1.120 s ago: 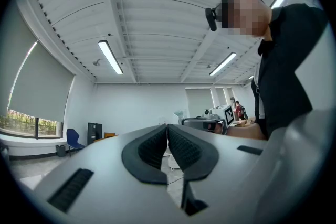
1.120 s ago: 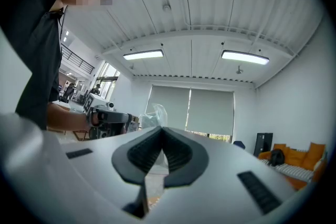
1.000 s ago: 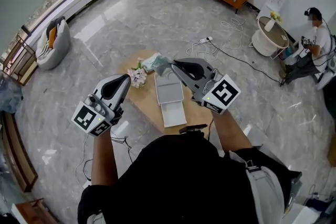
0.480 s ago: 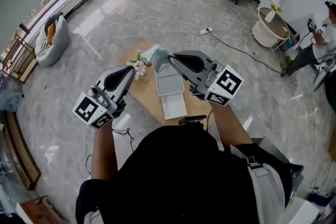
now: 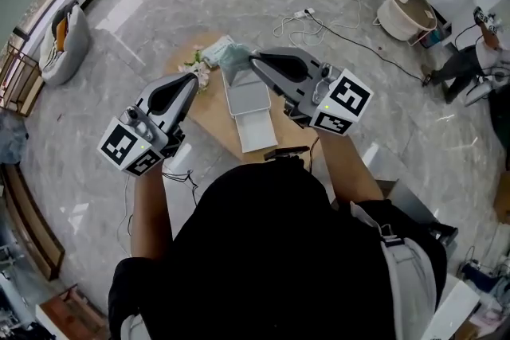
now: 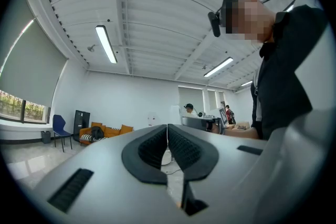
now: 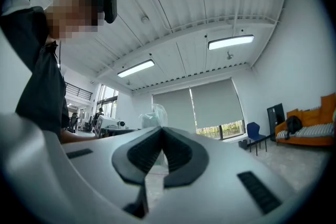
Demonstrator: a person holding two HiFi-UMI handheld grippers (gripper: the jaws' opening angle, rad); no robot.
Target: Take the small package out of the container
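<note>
The right gripper (image 5: pixel 253 58) has its jaws closed on the small package (image 5: pixel 232 56), a crinkled clear bag held above the far left corner of the open white container (image 5: pixel 248 97) on the table (image 5: pixel 210 120). The left gripper (image 5: pixel 194 80), jaws pressed together and empty, hovers left of the container.

**Three cameras, one room**

Head view: steeply down on the tan wooden table (image 5: pixel 213 122) at 12 o'clock. Gripper views: close behind their jaws, near level, both catching the orange fabric sofa (image 6: pixel 108 131), 8 o'clock left, 3 o'clock right.
</note>
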